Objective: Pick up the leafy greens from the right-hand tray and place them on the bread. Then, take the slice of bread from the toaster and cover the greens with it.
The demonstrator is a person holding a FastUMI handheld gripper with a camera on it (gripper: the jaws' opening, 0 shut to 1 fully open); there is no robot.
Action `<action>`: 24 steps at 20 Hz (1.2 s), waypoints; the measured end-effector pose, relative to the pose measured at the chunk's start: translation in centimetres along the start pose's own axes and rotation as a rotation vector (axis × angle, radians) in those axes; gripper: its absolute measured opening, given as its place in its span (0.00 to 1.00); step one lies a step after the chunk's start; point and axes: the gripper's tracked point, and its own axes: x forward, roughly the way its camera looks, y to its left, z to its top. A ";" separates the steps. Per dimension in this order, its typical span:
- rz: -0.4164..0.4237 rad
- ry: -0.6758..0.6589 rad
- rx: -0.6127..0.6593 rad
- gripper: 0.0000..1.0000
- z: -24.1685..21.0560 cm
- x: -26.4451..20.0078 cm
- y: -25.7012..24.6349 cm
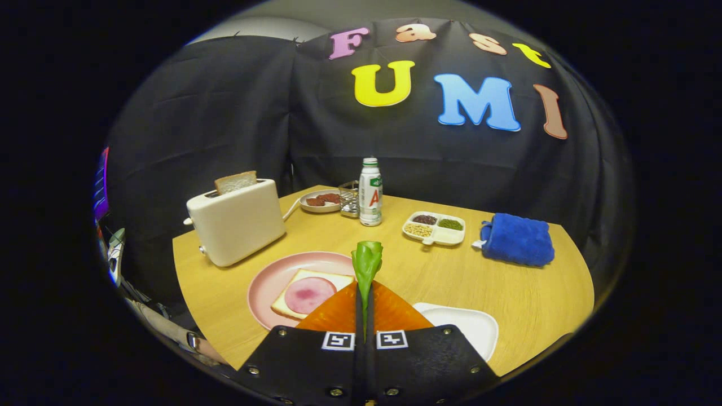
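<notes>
Gripping: my gripper (364, 293) has both fingers pressed together on the leafy greens (366, 265), whose green leaf stands upright past the fingertips.
Gripper position: I hold it above the wooden table (507, 293), between the pink plate (271, 282) and the white tray (468, 327).
Bread on plate: one slice of bread (293, 301) lies flat on the pink plate just ahead of my fingers, with a round slice of ham (309, 294) on top.
Toaster: the white toaster (237, 223) stands beyond the plate, with a slice of toast (236, 181) sticking up from its slot.
Background items: a small dish of reddish food (321, 201), a white bottle (370, 192), a divided dish of seeds (433, 227) and a blue cloth (518, 239) sit farther back.
</notes>
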 end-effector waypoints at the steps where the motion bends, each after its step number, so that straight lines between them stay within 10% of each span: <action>1: 0.023 -0.009 -0.005 0.00 0.5 0.2 1.2; 11: 0.165 0.071 0.001 0.00 -0.6 6.8 8.6; 19: 0.092 0.100 -0.015 0.00 -1.5 9.1 7.5; 24: 0.045 0.106 -0.055 0.31 -2.0 9.4 6.8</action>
